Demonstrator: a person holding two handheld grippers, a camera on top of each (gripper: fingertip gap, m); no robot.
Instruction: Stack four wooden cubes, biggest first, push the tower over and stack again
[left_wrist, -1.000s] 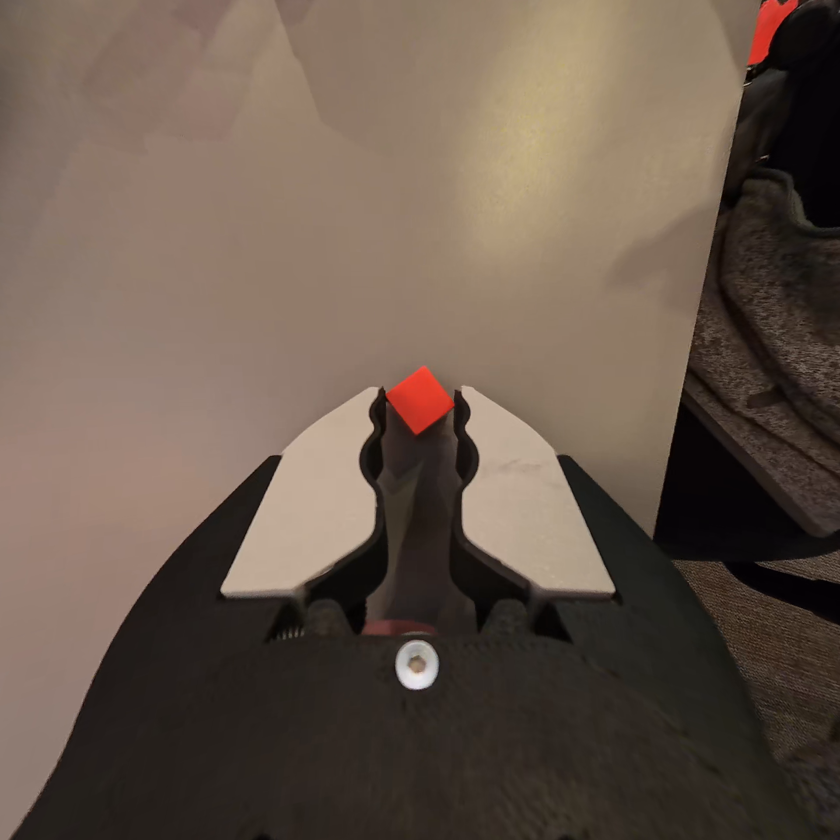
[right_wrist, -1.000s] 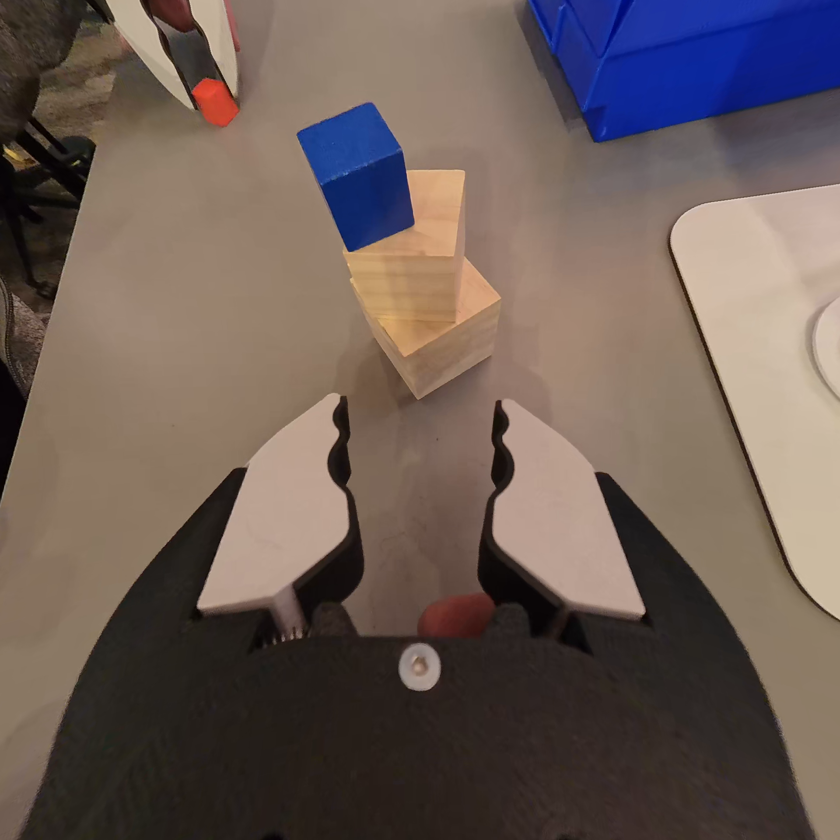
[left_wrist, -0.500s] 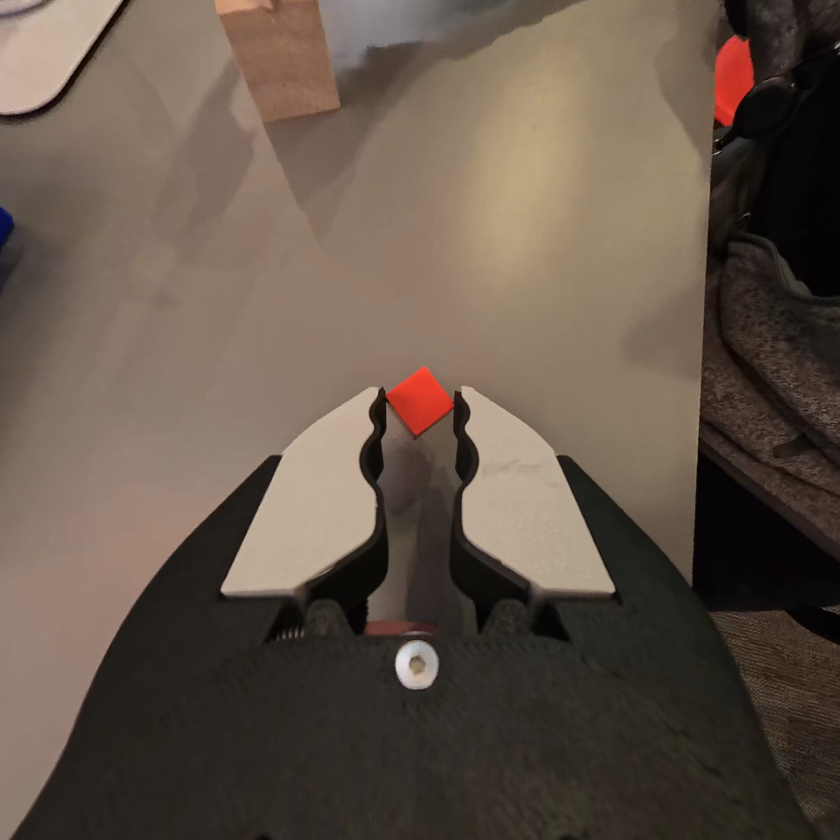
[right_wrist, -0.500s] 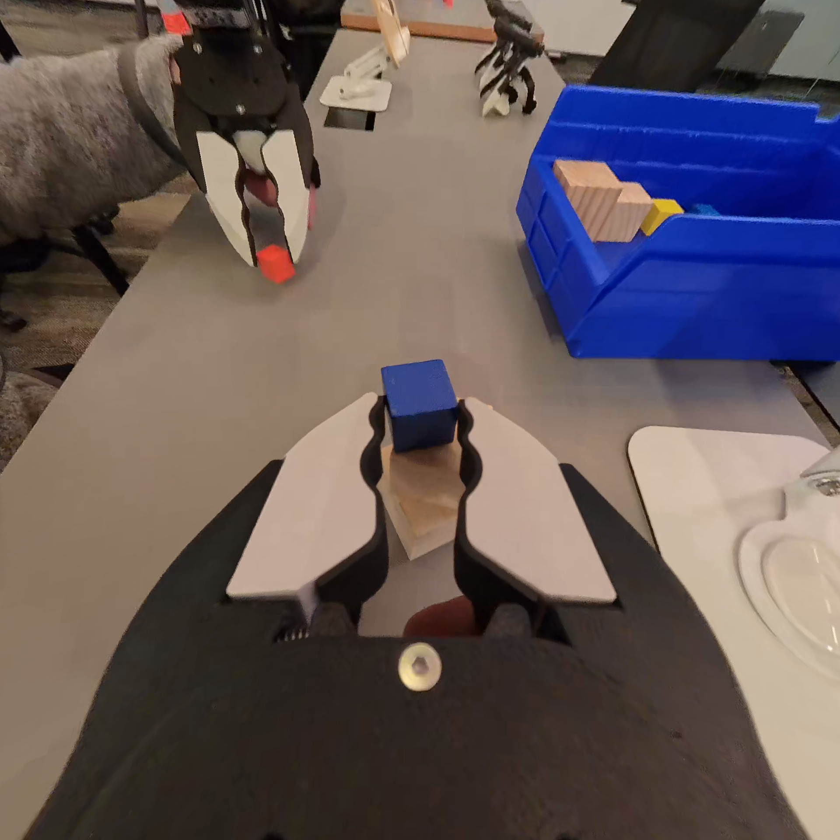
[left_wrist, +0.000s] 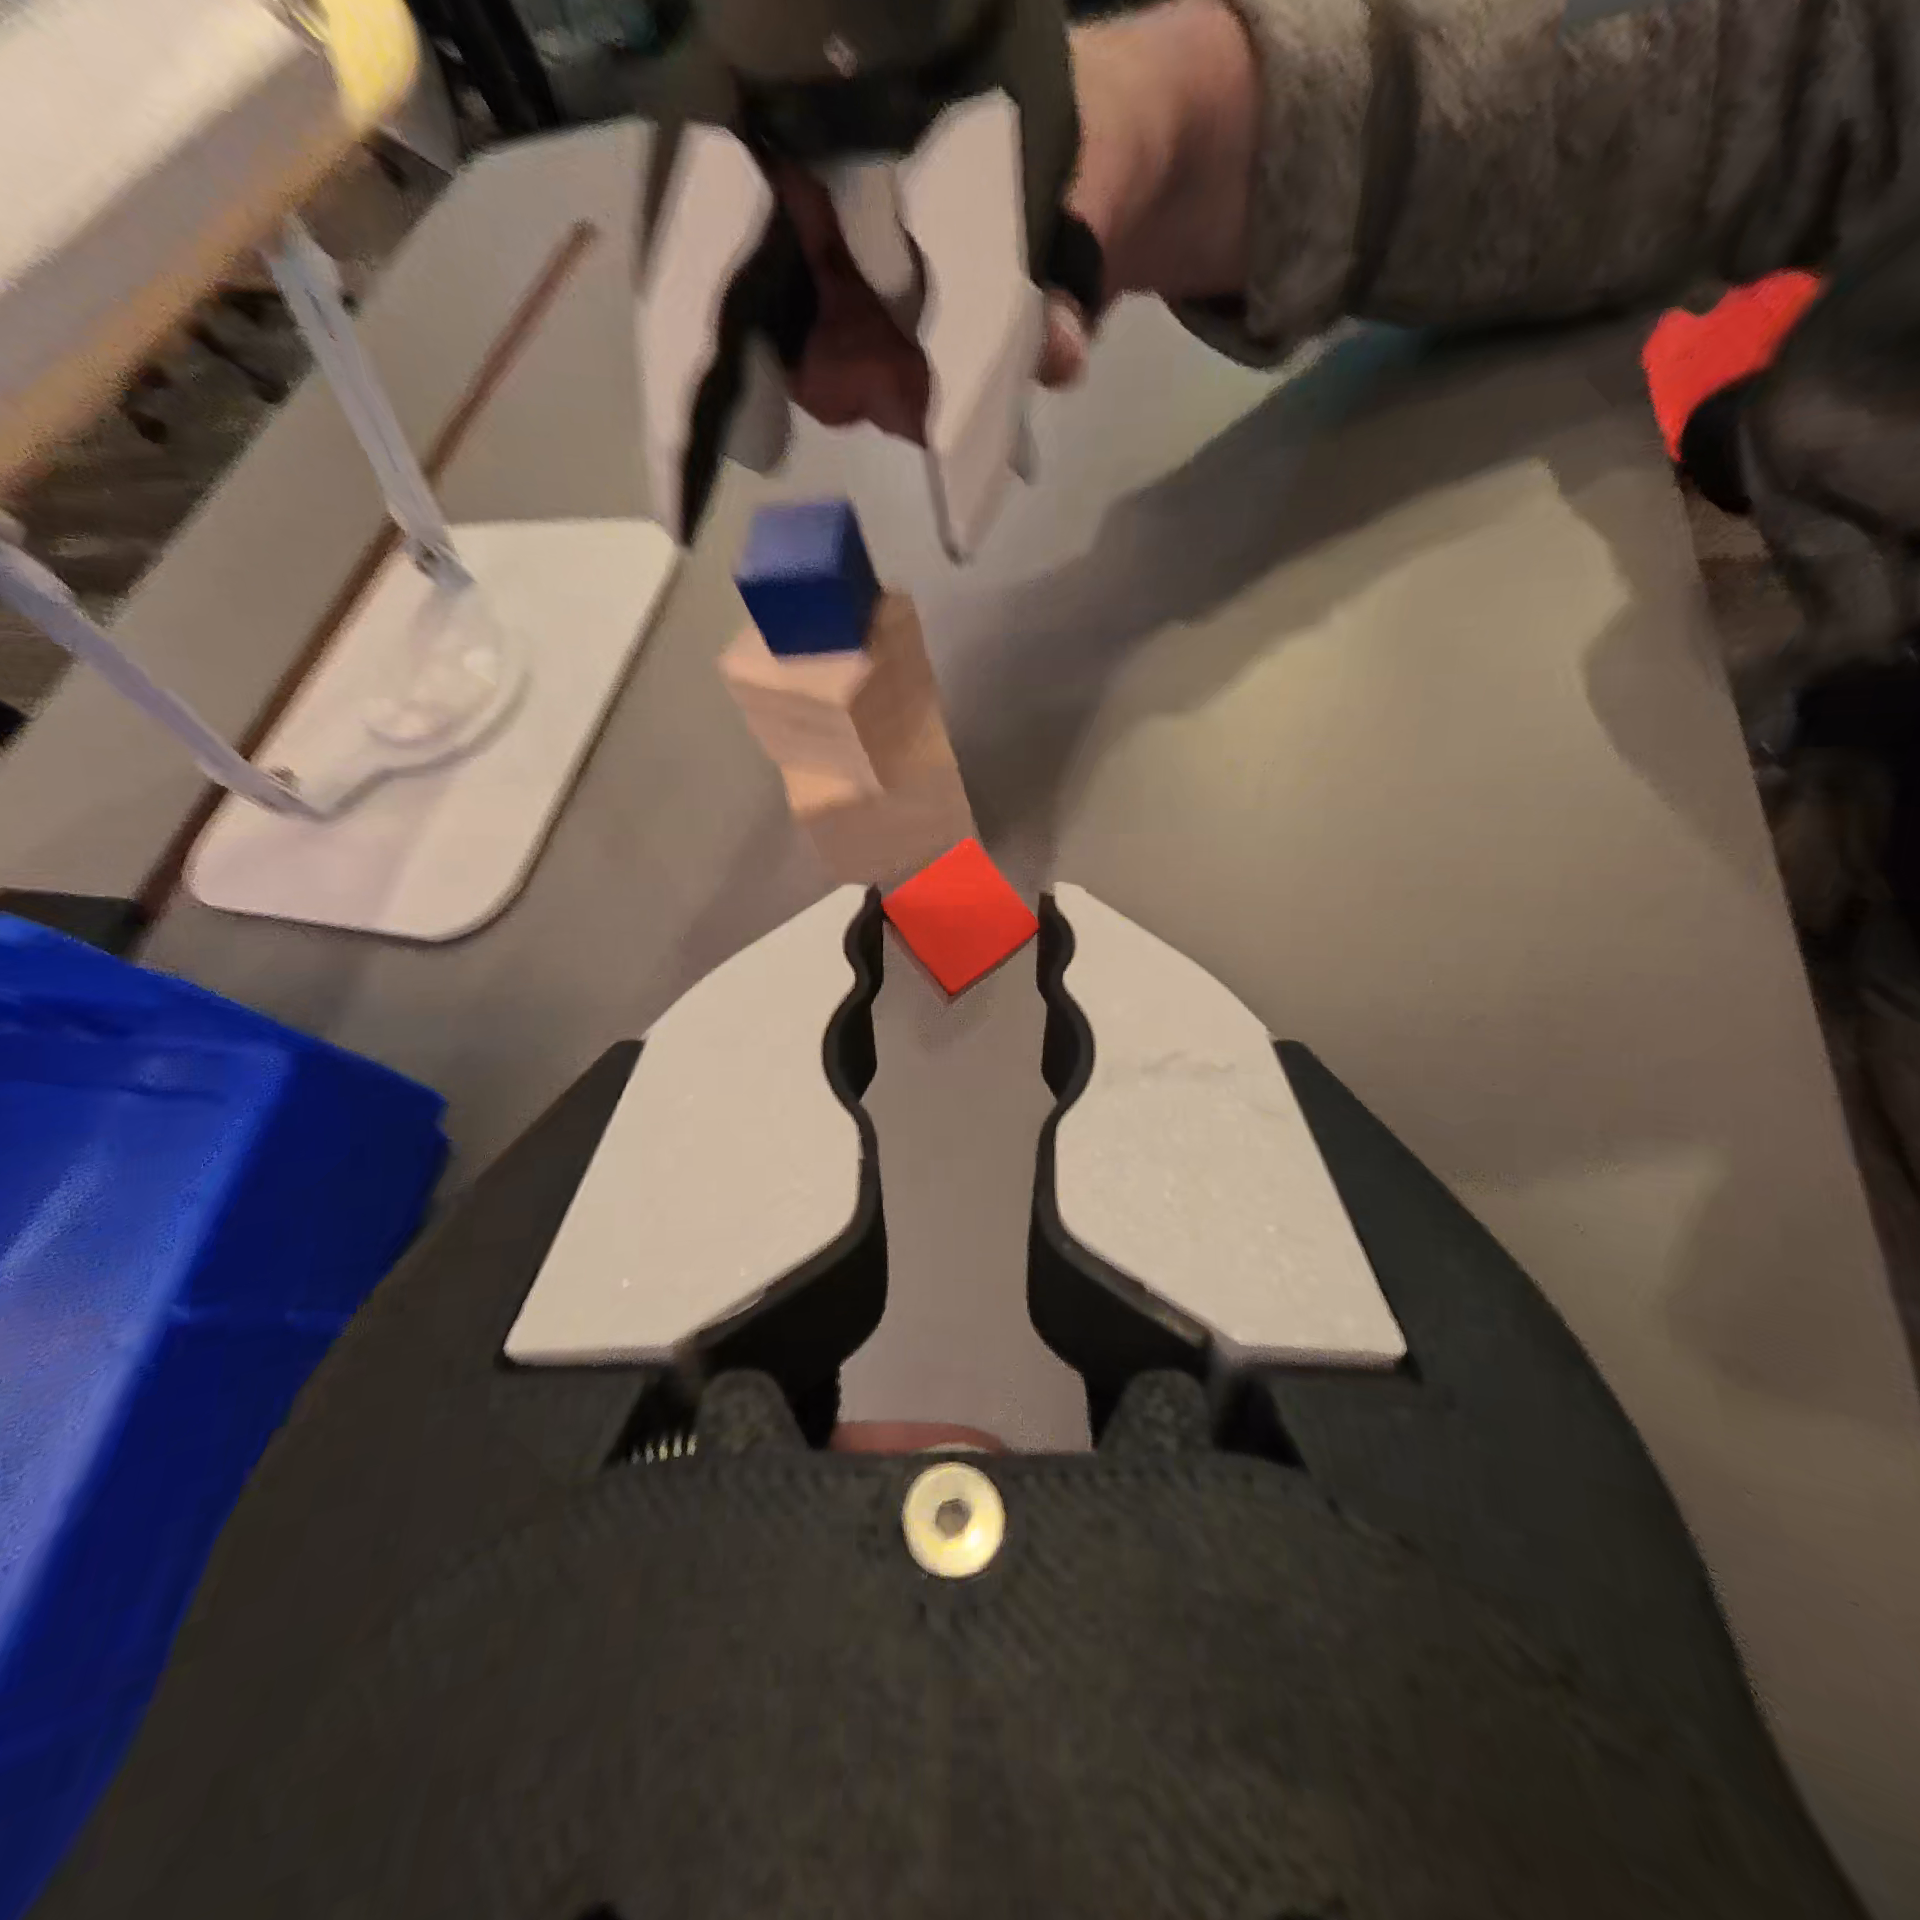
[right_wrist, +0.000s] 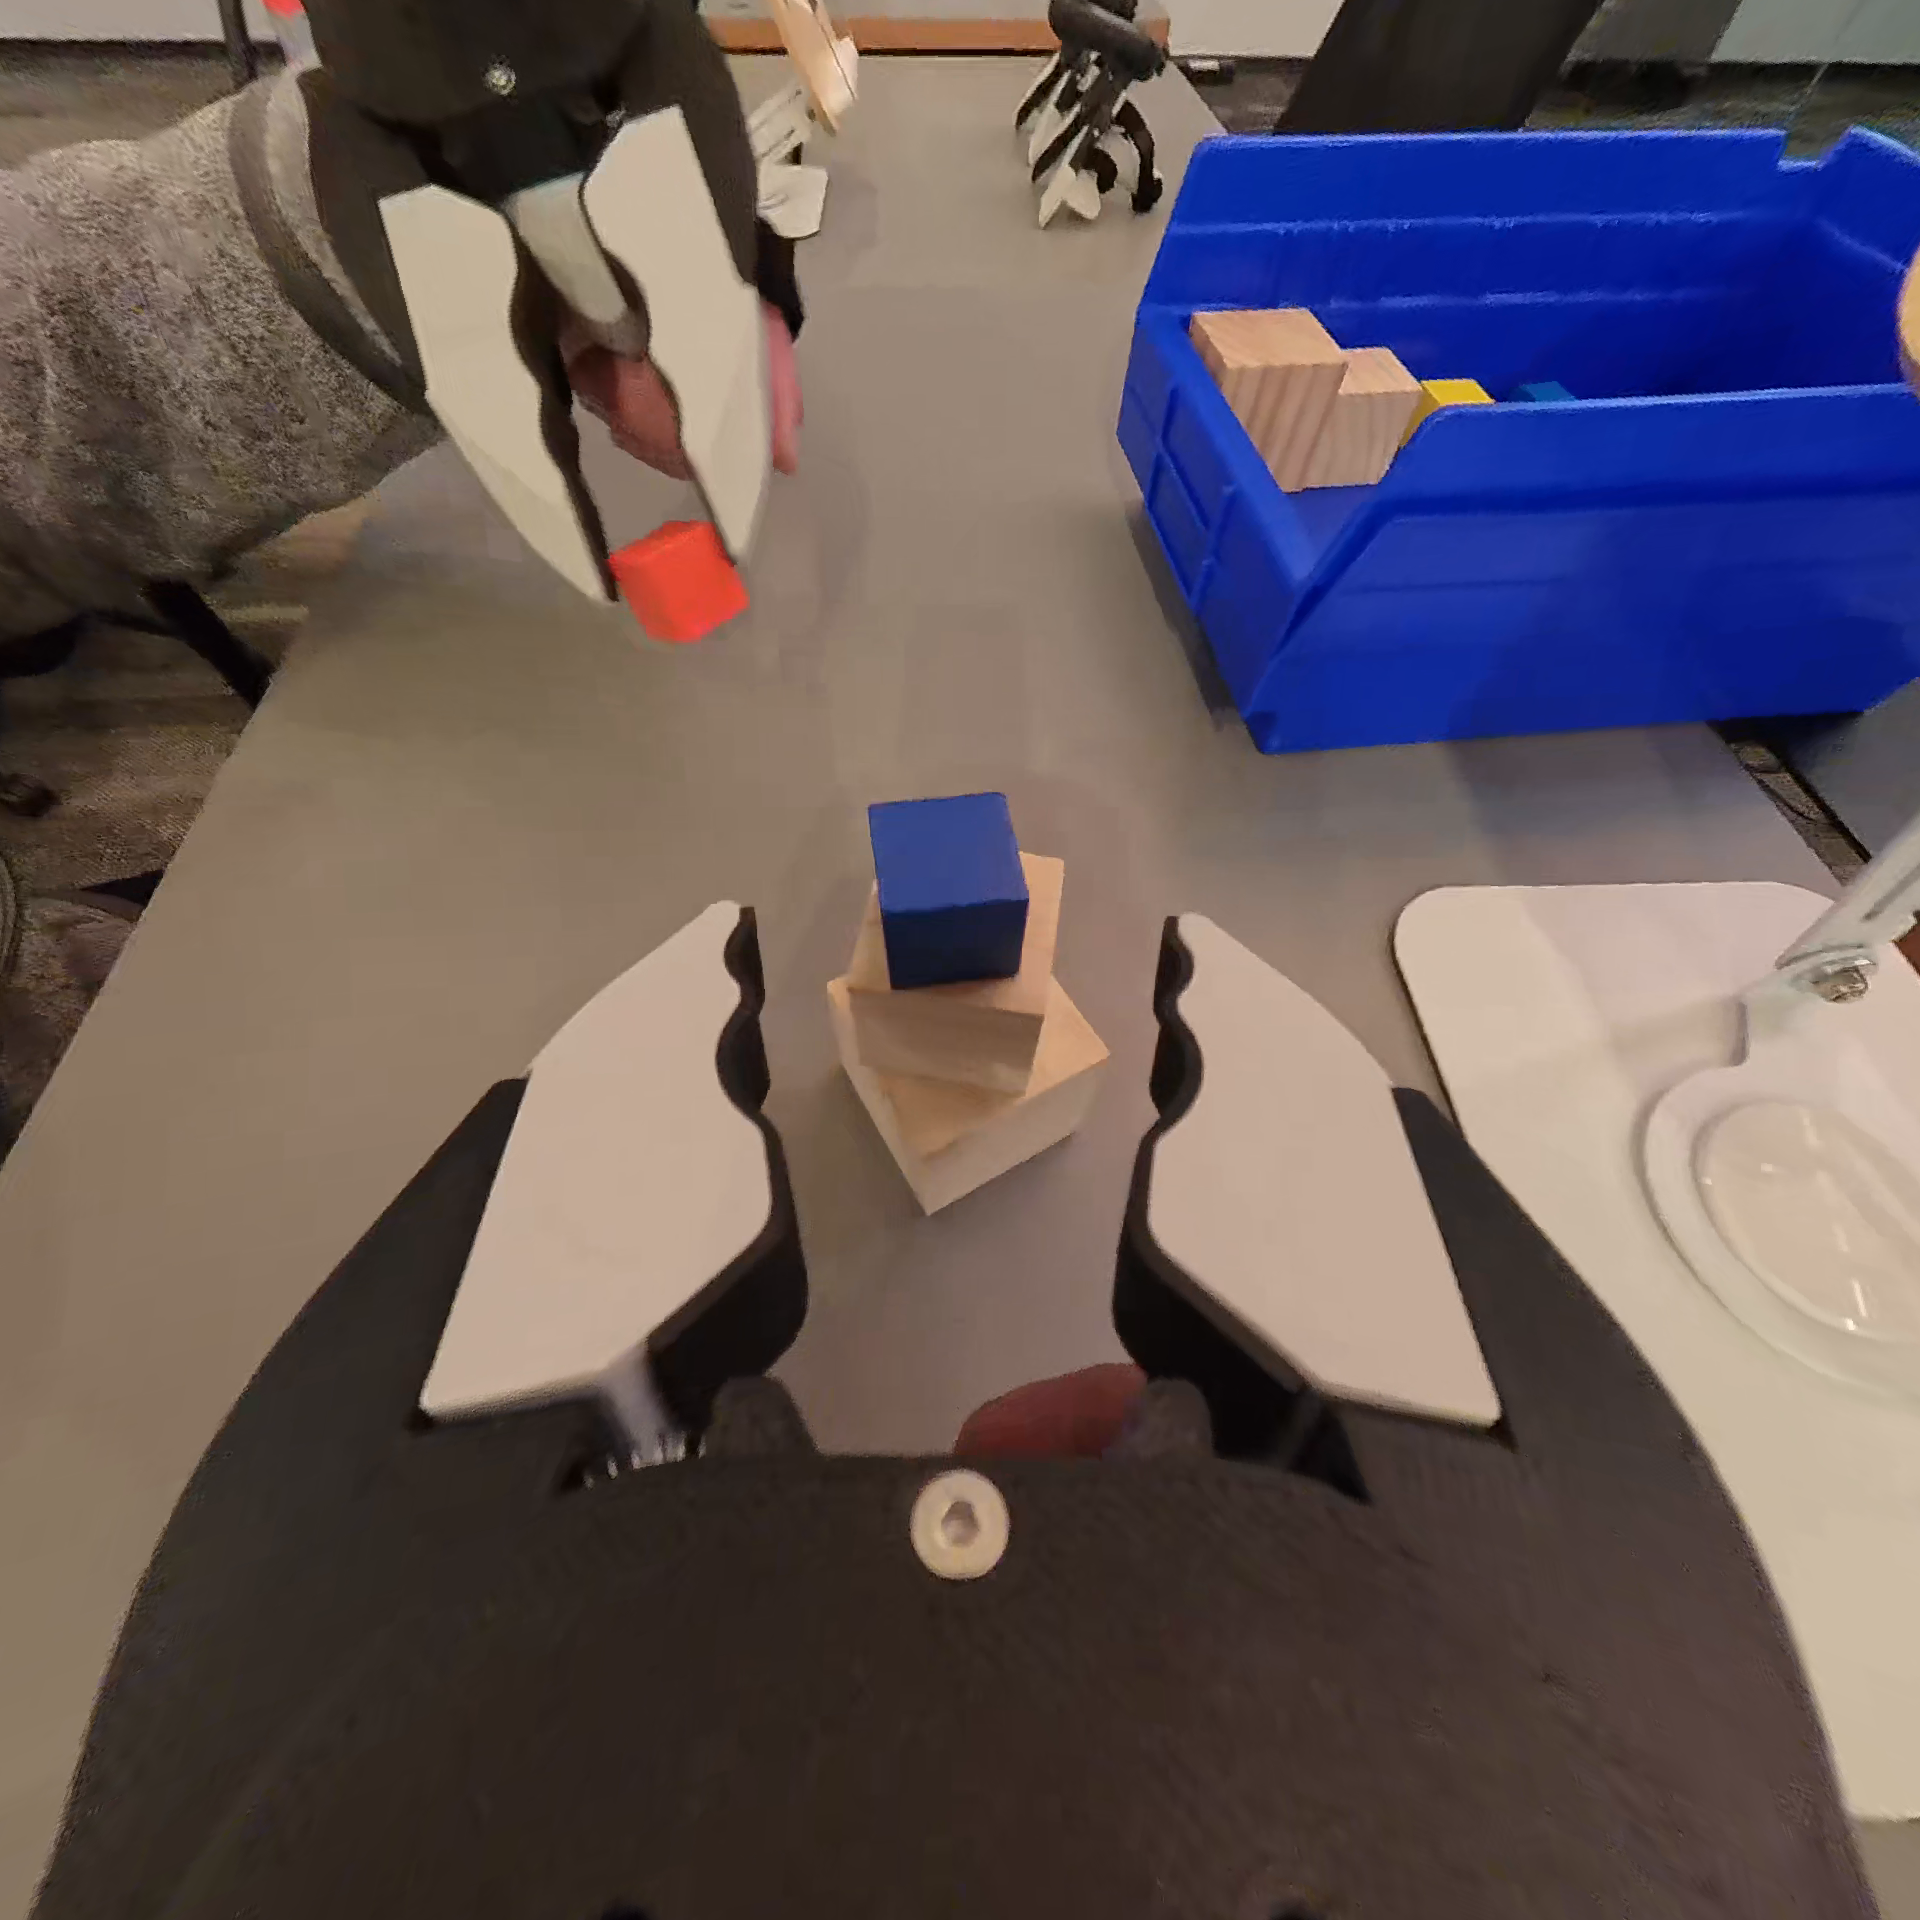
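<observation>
Left of the right gripper's (right_wrist: 954, 920) fingers, up and away over the grey table (right_wrist: 468, 883): left gripper (right_wrist: 665, 582), narrowed to a slim gap and pinching the small red cube (right_wrist: 677, 580) at its very tips. Grips it corner-on in its own view, diamond-wise between the fingertips (left_wrist: 868, 940), clear of the table. Has travelled in from the table edge over the last second and now faces the tower head-on.

Between the right fingers, just past their tips: blue cube (right_wrist: 951, 894) on a mid-sized plain wooden cube (right_wrist: 956, 1023) on the biggest plain cube (right_wrist: 987, 1132). Stands three high, each layer twisted a little against the one below, the blue one set toward the left edge of its support. Was clamped by these fingers half a second ago; now stands free. Spread wide, holding nothing, drawn back and above the stack.

Means the third placement is probably done and the tower holds without help. Leaves only the smallest cube, already in the left grip. Calls for a gentle, centred set-down on the blue top, since the off-centre layers could tip under a sideways nudge.

Right of the right fingers: blue bin (right_wrist: 1558, 582) with spare blocks, and nearer, a white mat (right_wrist: 1538, 987). Neither in the way.
</observation>
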